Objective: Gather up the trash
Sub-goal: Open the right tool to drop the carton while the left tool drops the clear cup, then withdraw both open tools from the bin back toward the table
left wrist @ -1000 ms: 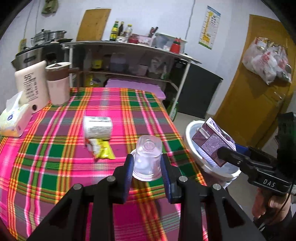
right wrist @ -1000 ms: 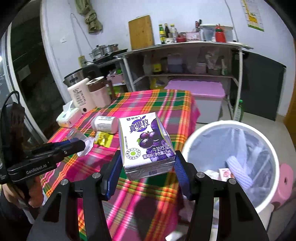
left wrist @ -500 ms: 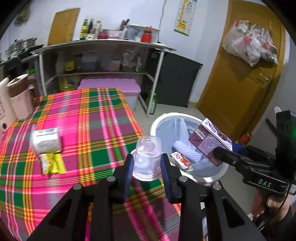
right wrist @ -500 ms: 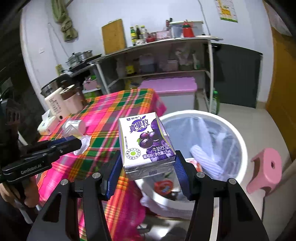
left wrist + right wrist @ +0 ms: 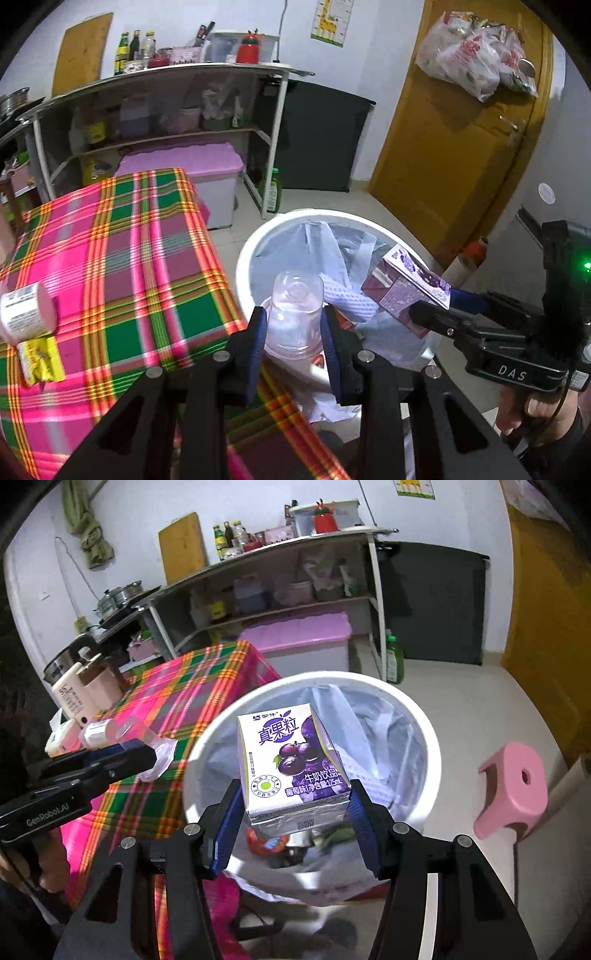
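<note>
Two grippers hold one clear cup (image 5: 295, 314) and one carton (image 5: 293, 771) over one bin (image 5: 424, 731).

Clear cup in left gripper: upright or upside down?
Upside down. The clear cup shows its closed base on top and its wide rim below, between the left gripper fingers.

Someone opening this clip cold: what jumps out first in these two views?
The purple grape milk-drink carton, clamped in the right gripper directly over the white, bag-lined trash bin. Next, the clear plastic cup, held upside down in the left gripper at the bin's near rim. Behind, the pink-and-green plaid tablecloth carries a small white labelled container and a yellow wrapper.
</note>
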The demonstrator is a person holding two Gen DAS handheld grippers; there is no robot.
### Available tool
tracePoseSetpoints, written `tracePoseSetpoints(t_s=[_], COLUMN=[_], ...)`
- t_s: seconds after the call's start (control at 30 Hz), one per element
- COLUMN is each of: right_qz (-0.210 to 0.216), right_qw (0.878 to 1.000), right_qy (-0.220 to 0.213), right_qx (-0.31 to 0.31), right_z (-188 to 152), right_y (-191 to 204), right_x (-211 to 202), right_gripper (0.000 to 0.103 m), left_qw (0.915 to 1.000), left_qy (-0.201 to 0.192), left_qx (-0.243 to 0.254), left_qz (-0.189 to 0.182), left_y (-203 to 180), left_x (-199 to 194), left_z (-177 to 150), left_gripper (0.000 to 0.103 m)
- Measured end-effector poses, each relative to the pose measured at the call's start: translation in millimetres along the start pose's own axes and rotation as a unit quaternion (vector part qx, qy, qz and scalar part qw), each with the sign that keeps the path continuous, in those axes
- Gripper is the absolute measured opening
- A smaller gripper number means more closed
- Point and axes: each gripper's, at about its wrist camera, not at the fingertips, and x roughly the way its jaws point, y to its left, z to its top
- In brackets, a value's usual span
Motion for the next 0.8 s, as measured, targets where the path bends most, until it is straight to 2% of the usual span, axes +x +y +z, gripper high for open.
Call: tracePoseSetpoints(t_s=[0.17, 0.27, 0.57, 0.8], right_qz=[-0.011, -0.014, -0.014, 0.016], right_qw=[1.000, 1.000, 1.000, 1.000], right_qy=[0.019, 0.022, -0.006, -0.019], right_qx=[0.007, 0.008, 0.002, -0.015], right_z=[-0.5, -2.0, -2.1, 1.7], right_y=[-9.4, -12.5, -6.7, 21.4], right_x=[9.5, 12.1, -0.9, -9.4], right_gripper=[0.057, 0.057, 0.057, 0.057], left_qw=[0.9999, 0.9999, 0.9997, 0.9986], left_qy=[0.013, 0.012, -0.009, -0.031], left_qx=[0.003, 0.000, -0.018, -0.041], left_qz=[-0.007, -0.011, -0.013, 0.017], left_y=[-6.5, -8.8, 2.1, 26.5], left_x=[14.7, 15.7, -3.5, -29.7], left_z=[3.4, 3.4, 2.6, -6.9], left_gripper=[0.033, 0.048, 0.049, 0.049])
